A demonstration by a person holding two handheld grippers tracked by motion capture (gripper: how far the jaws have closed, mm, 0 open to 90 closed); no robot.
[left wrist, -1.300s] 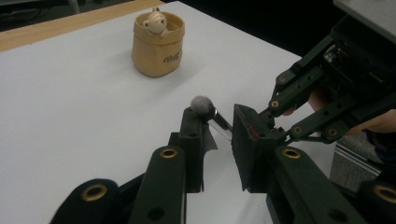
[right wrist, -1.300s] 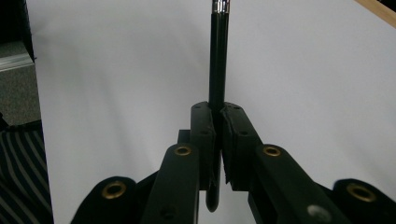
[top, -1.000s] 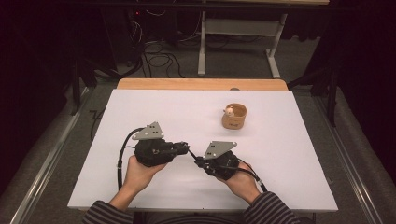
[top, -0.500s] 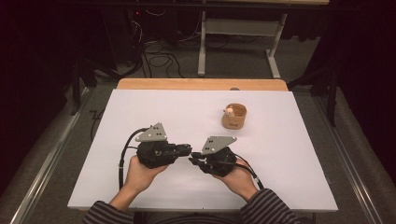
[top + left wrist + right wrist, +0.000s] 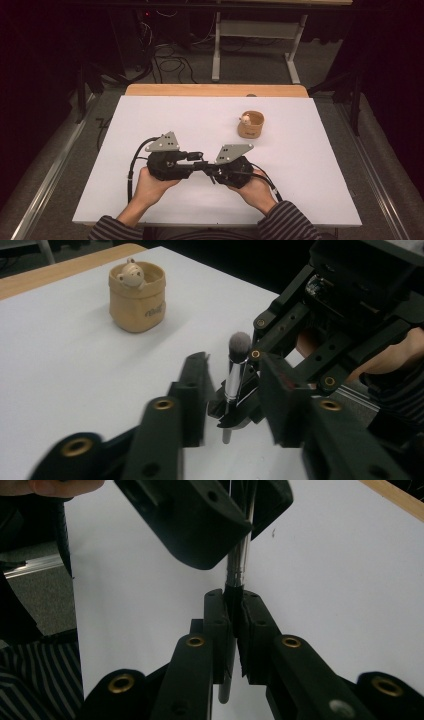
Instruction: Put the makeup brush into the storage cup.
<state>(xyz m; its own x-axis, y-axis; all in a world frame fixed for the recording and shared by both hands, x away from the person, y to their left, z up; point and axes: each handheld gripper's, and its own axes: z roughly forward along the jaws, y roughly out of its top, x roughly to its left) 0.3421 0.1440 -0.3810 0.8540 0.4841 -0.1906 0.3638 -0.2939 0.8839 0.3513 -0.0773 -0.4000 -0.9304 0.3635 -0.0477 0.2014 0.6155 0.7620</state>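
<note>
Right gripper (image 5: 234, 617) clamped on the handle of the makeup brush (image 5: 235, 371), held upright above the white table (image 5: 310, 165). Left gripper (image 5: 231, 390) has just been opening; its jaws stand apart either side of the brush, not pressing it. Tan bear pot (image 5: 250, 124) stands well apart, farther back.

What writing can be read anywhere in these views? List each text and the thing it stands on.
On the tan pot with the small bear figure at its rim: a short dark cursive mark on the front, too small and blurred to read.
On the makeup brush, the white table and both tongs: no readable text.
</note>
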